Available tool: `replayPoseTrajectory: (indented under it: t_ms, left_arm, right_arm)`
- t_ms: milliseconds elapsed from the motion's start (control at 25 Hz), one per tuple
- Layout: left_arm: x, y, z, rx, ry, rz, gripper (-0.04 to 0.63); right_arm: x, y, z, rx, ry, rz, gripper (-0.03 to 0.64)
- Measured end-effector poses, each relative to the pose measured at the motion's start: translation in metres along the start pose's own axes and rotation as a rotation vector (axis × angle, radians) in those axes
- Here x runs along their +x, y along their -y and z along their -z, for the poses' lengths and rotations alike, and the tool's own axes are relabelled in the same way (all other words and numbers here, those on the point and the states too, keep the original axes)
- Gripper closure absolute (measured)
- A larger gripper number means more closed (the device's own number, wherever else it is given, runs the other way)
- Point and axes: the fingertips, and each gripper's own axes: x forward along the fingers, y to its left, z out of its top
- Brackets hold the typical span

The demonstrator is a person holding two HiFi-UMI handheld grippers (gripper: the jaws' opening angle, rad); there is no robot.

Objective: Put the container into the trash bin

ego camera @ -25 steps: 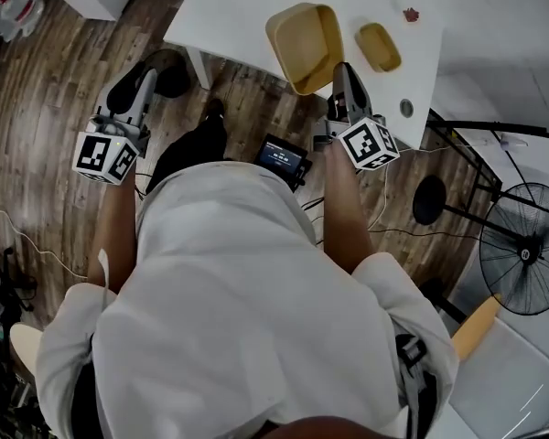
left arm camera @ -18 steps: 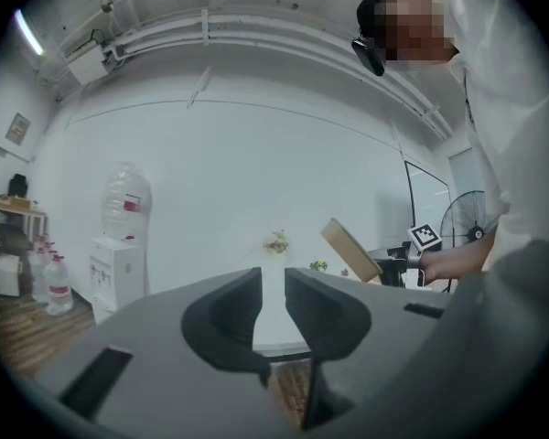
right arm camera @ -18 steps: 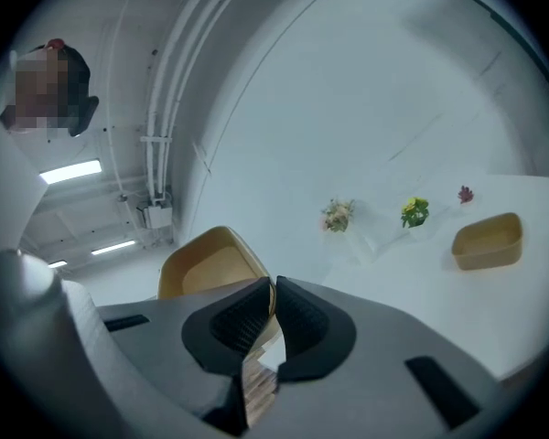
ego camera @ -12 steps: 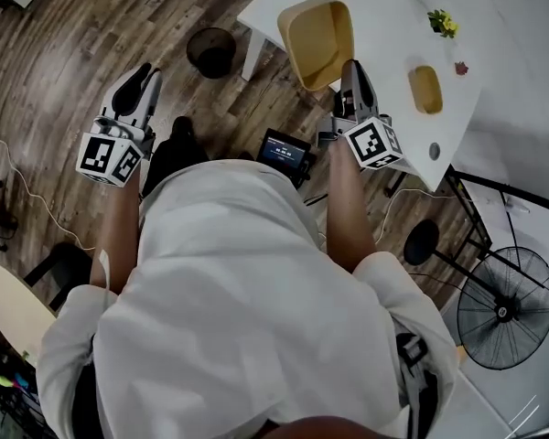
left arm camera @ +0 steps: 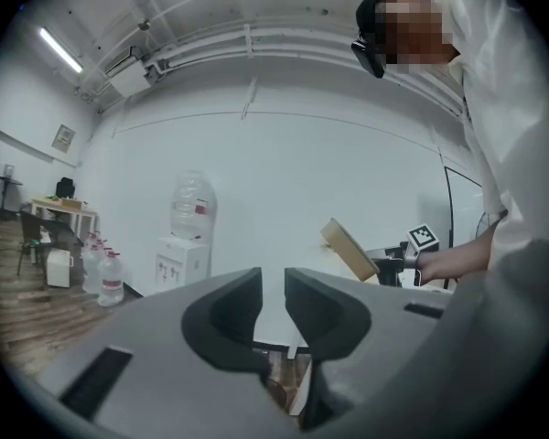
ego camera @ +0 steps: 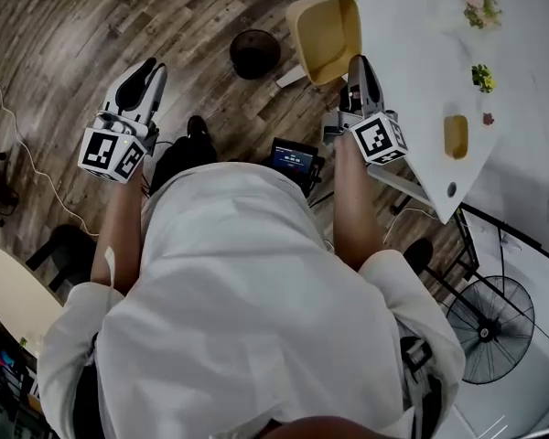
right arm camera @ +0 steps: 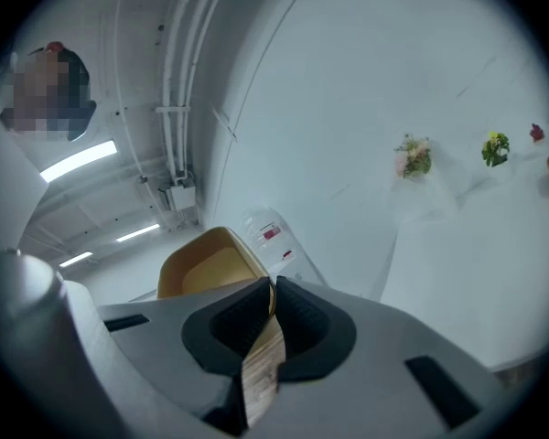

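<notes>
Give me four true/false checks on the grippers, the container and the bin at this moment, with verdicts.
1. The right gripper is shut on the rim of the tan container. True.
2. The left gripper carries a lid. False: its jaws stand slightly apart with nothing between them.
3. The container already sits in the trash bin. False: it is held up in the right gripper, and the dark round bin stands apart on the wood floor.
4. A small tan dish lies on the white table. True.
</notes>
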Motion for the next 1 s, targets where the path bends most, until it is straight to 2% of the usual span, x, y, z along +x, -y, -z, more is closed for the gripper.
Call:
replayPoseTrajectory:
  t_ms: [240,440,720,1000]
  left_arm:
    - [-0.004,-0.086,0.015,-0.039,-0.029,-0.015,0.514]
    - [0.019,-0.131,0.031,-0.056,-0.077,0.047,0.514]
    - [0.087,-0.133,0.071,-0.006,-0.164,0.169,0.514]
    - [0.146,-0.127,0.124,0.016,-0.168,0.163,0.517]
  right_arm:
    - [0.063,-0.041,0.045,0.02,-0.033,0.016,0.572]
    - [0.094,-0.047,0.086,0.05,-0.059,0.1,0.572]
    - [0.114,-0.003,0.141,0.056,-0.128,0.213,0.572]
    - [0.112,0.062,0.212,0.089,-0.191,0.288,0.572]
